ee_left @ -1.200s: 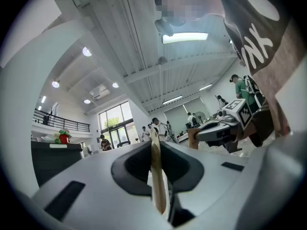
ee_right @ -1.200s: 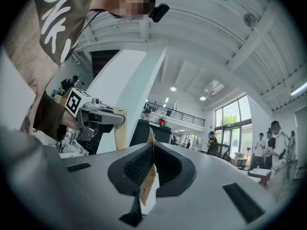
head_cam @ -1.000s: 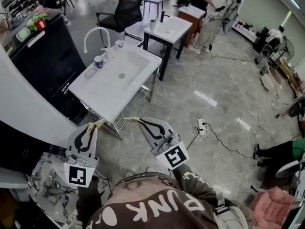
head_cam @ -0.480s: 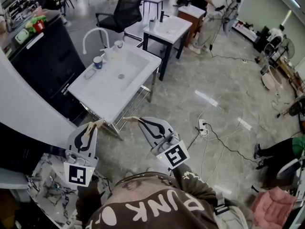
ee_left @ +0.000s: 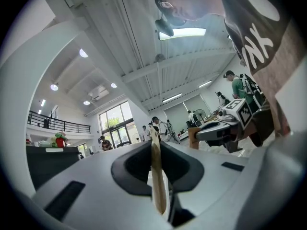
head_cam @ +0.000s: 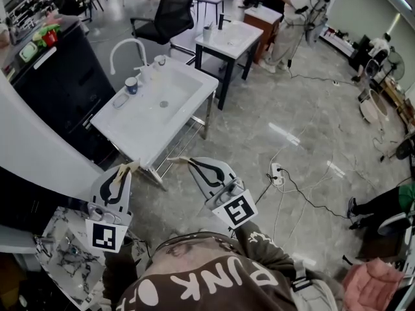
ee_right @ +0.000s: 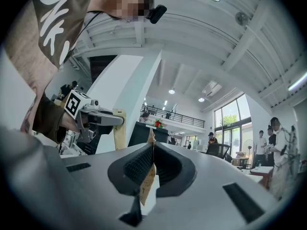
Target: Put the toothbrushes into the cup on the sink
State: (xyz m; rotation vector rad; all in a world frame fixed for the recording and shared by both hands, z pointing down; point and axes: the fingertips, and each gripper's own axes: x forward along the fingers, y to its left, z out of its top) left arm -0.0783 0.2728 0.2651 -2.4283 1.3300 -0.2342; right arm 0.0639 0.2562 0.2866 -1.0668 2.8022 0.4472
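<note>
Holding one toothbrush in each tool, we stand at the near corner of the white sink (head_cam: 144, 133); the left gripper (head_cam: 123, 172) has its jaws pressed together on the left toothbrush (head_cam: 133, 166), a pale, flat handle whose end pokes out past the tips toward the sink's metal frame; the left gripper view shows the same handle (ee_left: 158, 183) pinched upright in the seam between the two dark pads, with no gap on either side; the right gripper (head_cam: 192, 164) is likewise clamped on the right toothbrush (head_cam: 176, 161), whose pale end juts out to the left of its tips; in the right gripper view that handle (ee_right: 148, 180) sits tilted in the closed seam; the two tools lie side by side, apart from one another, both pointing toward the sink, and neither is over the basin; the cup (head_cam: 131, 84), white with a dark band, stands on the sink's far left rim, near the foot of the curved white faucet (head_cam: 121, 46), well apart from both toothbrushes; beyond our sink we see a second sink table (head_cam: 231, 37), a black office chair (head_cam: 172, 9) and a person (head_cam: 290, 19) standing; a power strip (head_cam: 275, 172) lies on the grey floor to the right of the right gripper.
</note>
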